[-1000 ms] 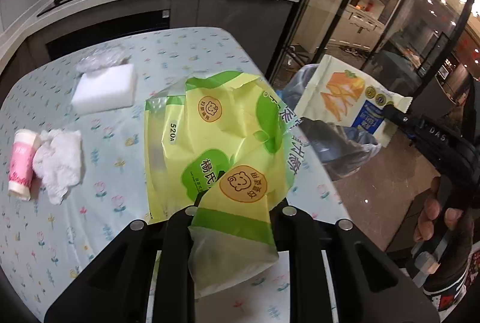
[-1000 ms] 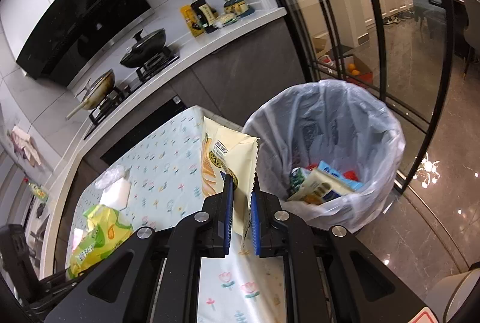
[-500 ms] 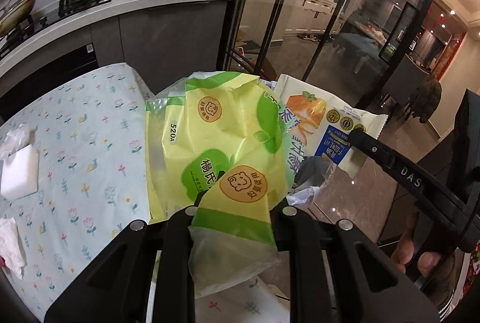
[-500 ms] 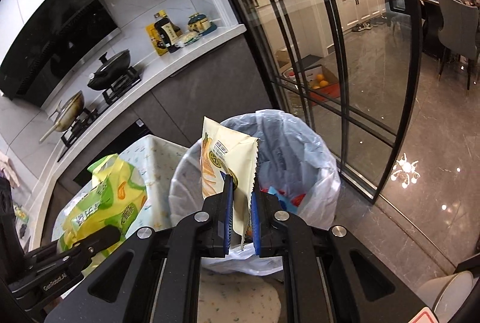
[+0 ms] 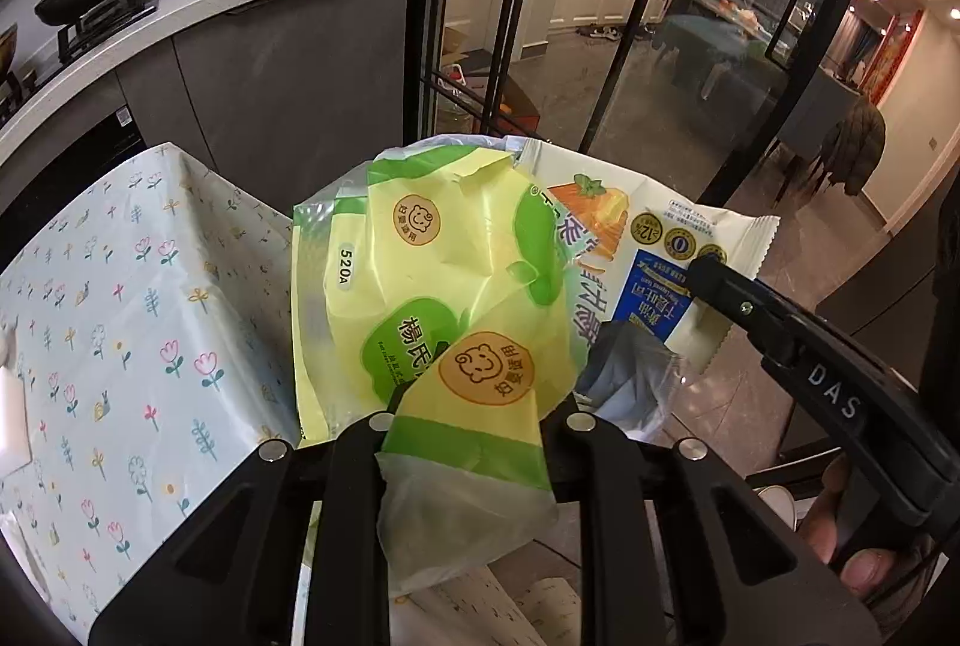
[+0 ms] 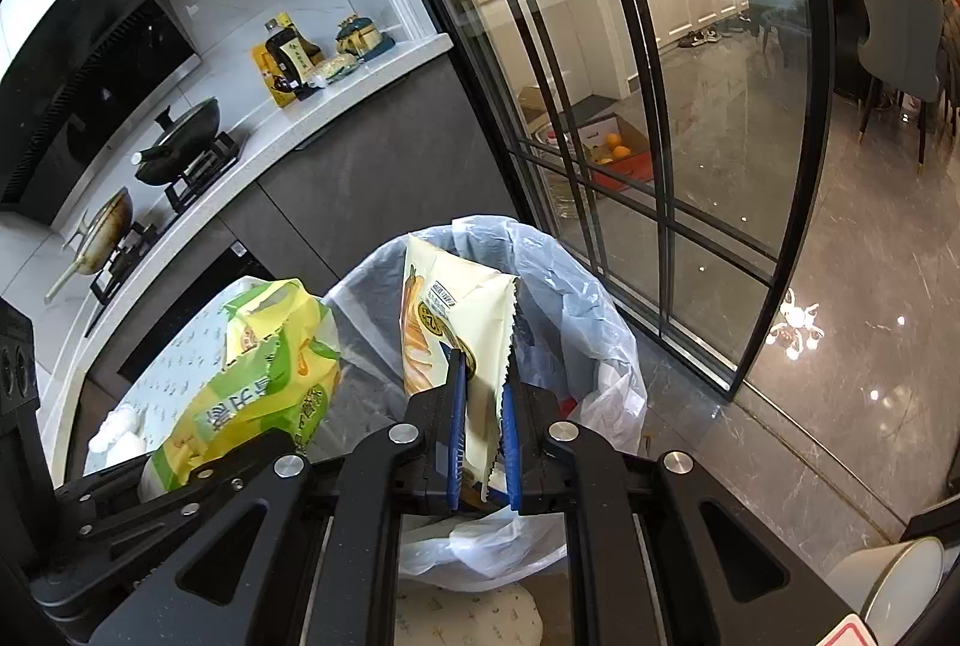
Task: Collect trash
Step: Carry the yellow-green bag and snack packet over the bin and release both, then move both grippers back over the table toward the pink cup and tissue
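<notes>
Trash in hand: a yellow-green bag (image 5: 456, 286) is clamped between the closed fingers of the left gripper (image 5: 474, 430), its crumpled body standing up ahead of them. A cream wrapper (image 6: 462, 328) is pinched upright between the blue pads (image 6: 457, 424) of the right gripper (image 6: 483, 406), whose fingers are closed to the wrapper's thickness. Both items are held in the air at the bin (image 6: 606, 334), which is lined with a translucent plastic bag. In the right wrist view the wrapper hangs over the bin's opening, and the yellow-green bag sits to the left of it, beside the rim. In the left wrist view the wrapper (image 5: 666, 250) shows just behind and to the right of the bag. The desk (image 5: 138, 304), under a flowered cloth, lies left of the bin. A stove counter with a wok (image 6: 180, 142) runs behind.
</notes>
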Demonstrator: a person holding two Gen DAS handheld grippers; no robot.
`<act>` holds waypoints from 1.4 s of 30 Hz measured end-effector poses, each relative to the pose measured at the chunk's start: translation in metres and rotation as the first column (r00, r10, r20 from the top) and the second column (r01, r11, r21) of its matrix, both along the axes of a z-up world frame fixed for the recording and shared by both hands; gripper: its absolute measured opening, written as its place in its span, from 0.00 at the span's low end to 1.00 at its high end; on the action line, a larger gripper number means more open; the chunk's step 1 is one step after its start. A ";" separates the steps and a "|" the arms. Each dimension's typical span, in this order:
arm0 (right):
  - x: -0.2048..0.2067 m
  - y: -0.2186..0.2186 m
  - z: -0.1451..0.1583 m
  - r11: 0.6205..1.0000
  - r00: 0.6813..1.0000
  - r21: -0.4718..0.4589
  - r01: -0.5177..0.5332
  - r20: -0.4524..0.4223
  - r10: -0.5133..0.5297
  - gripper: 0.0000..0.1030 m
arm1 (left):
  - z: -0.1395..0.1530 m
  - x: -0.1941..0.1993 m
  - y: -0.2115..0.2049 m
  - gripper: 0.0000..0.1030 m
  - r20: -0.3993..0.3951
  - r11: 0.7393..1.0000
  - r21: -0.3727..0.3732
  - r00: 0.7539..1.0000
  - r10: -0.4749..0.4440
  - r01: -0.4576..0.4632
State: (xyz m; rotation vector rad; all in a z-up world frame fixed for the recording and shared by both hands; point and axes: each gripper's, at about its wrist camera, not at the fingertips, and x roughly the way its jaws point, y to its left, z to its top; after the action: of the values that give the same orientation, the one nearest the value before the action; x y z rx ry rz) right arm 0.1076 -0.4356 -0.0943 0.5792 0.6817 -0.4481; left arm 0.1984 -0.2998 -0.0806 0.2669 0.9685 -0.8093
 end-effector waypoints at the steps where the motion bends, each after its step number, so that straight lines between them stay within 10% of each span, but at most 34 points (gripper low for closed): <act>1: 0.001 -0.002 -0.002 1.000 1.000 0.002 0.003 -0.004 -0.003 0.10 | -0.003 0.001 -0.002 0.21 -0.002 1.000 0.003 1.000 -0.003 0.003; 12: 0.010 0.003 -0.005 1.000 1.000 -0.007 0.004 -0.002 -0.004 0.32 | 0.005 0.000 -0.004 0.61 0.051 0.999 -0.026 0.998 -0.031 0.033; 42: -0.005 0.079 0.045 0.992 0.990 -0.052 -0.118 0.073 0.122 0.35 | 0.067 0.000 0.109 0.72 0.102 0.969 -0.157 0.973 0.209 -0.191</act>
State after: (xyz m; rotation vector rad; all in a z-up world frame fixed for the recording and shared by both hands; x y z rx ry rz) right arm 0.1029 -0.3569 -0.0496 0.5044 0.6276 -0.3274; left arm 0.1981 -0.1910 -0.0132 0.0868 0.8064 -0.6674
